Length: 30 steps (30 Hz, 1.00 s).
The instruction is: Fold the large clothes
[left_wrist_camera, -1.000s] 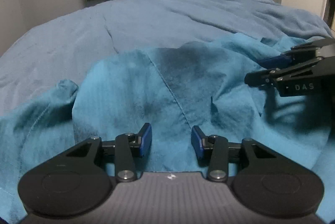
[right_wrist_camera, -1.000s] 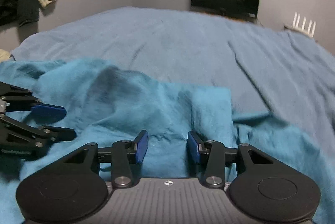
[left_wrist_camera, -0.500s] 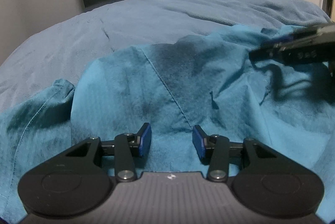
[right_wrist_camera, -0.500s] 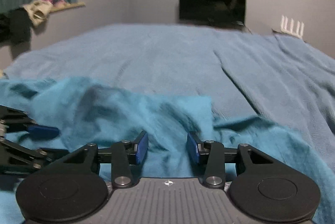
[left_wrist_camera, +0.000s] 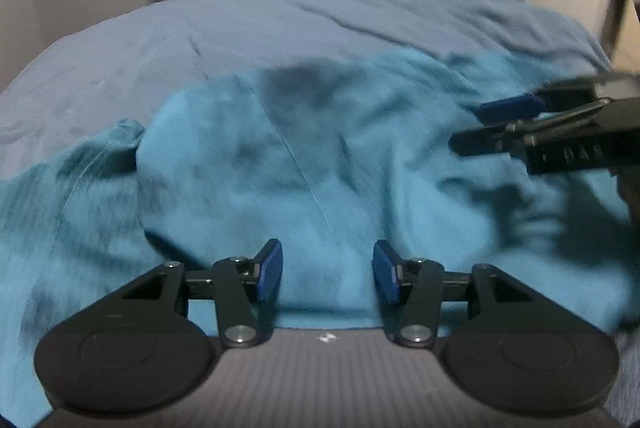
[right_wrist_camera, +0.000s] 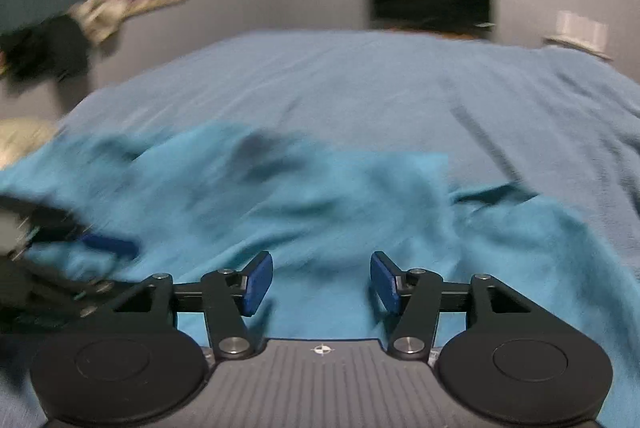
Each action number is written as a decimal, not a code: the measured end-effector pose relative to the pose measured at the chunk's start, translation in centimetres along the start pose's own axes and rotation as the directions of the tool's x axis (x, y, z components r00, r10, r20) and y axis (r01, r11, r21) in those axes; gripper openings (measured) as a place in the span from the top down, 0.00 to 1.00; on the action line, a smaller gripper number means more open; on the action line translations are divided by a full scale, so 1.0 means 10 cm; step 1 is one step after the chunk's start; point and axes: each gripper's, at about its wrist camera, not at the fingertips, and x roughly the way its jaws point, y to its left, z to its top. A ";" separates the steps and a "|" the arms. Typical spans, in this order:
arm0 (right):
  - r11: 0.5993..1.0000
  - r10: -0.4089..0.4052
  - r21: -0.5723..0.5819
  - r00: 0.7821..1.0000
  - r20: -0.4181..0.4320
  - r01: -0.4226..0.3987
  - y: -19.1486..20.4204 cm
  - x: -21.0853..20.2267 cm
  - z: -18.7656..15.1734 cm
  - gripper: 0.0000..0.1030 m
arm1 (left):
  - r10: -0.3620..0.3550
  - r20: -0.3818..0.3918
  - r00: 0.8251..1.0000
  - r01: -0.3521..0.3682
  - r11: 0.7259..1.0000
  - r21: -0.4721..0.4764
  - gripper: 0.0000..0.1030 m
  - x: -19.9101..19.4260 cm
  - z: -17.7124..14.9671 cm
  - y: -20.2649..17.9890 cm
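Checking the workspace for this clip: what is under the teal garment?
The teal garment lies crumpled on a blue bedspread, which shows all around its far side. Whatever lies beneath its folds is covered.

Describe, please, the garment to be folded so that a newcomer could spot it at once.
Start from the wide dusty-blue bedspread covering the bed. At its near edge lies a crumpled turquoise cloth garment, under both open grippers. It is much brighter than the bedspread, and a stitched seam runs across it.

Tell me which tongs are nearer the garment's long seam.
Left. The left tongs sit open just short of the seam on the garment; the right tongs, also open, hover off to its right.
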 end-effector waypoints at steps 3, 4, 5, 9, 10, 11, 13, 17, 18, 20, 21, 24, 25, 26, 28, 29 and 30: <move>0.993 -0.015 -0.122 0.991 -0.134 -0.001 0.27 -0.02 -0.18 0.37 | 0.050 -0.023 0.998 -0.048 0.994 0.093 0.51 -0.04 -0.12 -0.18; 0.987 -0.051 -0.155 0.988 -0.145 0.029 0.34 0.01 -0.24 0.37 | 0.057 -0.039 0.998 -0.052 0.993 0.105 0.51 0.00 -0.15 -0.21; 0.985 -0.076 -0.168 0.986 -0.147 0.051 0.38 0.04 -0.29 0.36 | 0.066 -0.051 0.996 -0.060 0.991 0.119 0.51 0.05 -0.19 -0.25; 0.972 -0.123 -0.218 0.983 -0.134 0.092 0.47 0.15 -0.41 0.35 | 0.094 -0.053 0.994 -0.085 0.985 0.147 0.47 0.15 -0.25 -0.27; 0.973 -0.119 -0.211 0.986 -0.120 0.092 0.46 0.11 -0.41 0.35 | 0.093 -0.046 0.995 -0.086 0.986 0.142 0.47 0.10 -0.23 -0.26; 0.977 -0.113 -0.195 0.988 -0.104 0.091 0.46 0.03 -0.39 0.35 | 0.094 -0.036 0.995 -0.088 0.987 0.132 0.47 0.03 -0.22 -0.25; 0.987 -0.101 -0.135 0.993 -0.058 0.093 0.44 -0.20 -0.35 0.31 | 0.076 -0.024 0.997 -0.073 0.993 0.096 0.46 -0.15 -0.22 -0.22; 0.993 -0.109 0.055 0.994 -0.011 0.109 0.26 -0.69 -0.33 0.25 | -0.070 0.017 0.997 0.069 0.997 0.044 0.46 -0.50 -0.29 -0.28; 0.988 -0.111 0.102 0.994 -0.014 0.112 0.20 -0.80 -0.35 0.25 | -0.107 0.007 0.994 0.106 0.993 0.056 0.46 -0.53 -0.31 -0.33; 0.975 -0.113 0.192 0.993 -0.023 0.115 0.08 -1.00 -0.41 0.25 | -0.101 -0.002 0.995 0.101 0.991 0.085 0.47 -0.53 -0.37 -0.42; 0.966 -0.117 0.228 0.993 -0.024 0.119 0.03 -1.10 -0.45 0.24 | -0.105 -0.015 0.994 0.105 0.991 0.077 0.47 -0.50 -0.39 -0.42; 0.937 -0.163 0.309 0.986 -0.021 0.161 -0.13 -1.38 -0.60 0.19 | -0.146 -0.084 0.986 0.147 0.989 0.002 0.47 -0.28 -0.48 -0.33; 0.926 -0.177 0.335 0.984 -0.024 0.175 -0.18 -1.47 -0.66 0.19 | -0.148 -0.109 0.983 0.148 0.989 -0.009 0.47 -0.21 -0.51 -0.32; 0.913 -0.183 0.364 0.983 -0.031 0.182 -0.23 -1.55 -0.73 0.19 | -0.148 -0.121 0.982 0.147 0.989 -0.016 0.47 -0.18 -0.53 -0.32; 0.891 -0.154 0.427 0.988 -0.028 0.151 -0.32 -1.71 -0.84 0.19 | -0.138 -0.123 0.983 0.139 0.990 -0.002 0.47 -0.18 -0.54 -0.35; 0.883 -0.142 0.450 0.990 -0.020 0.136 -0.34 -1.79 -0.89 0.19 | -0.131 -0.121 0.984 0.133 0.991 0.008 0.47 -0.18 -0.54 -0.37; 0.875 -0.143 0.466 0.989 -0.018 0.135 -0.35 -1.88 -0.92 0.19 | -0.128 -0.120 0.985 0.130 0.991 0.011 0.47 -0.19 -0.54 -0.39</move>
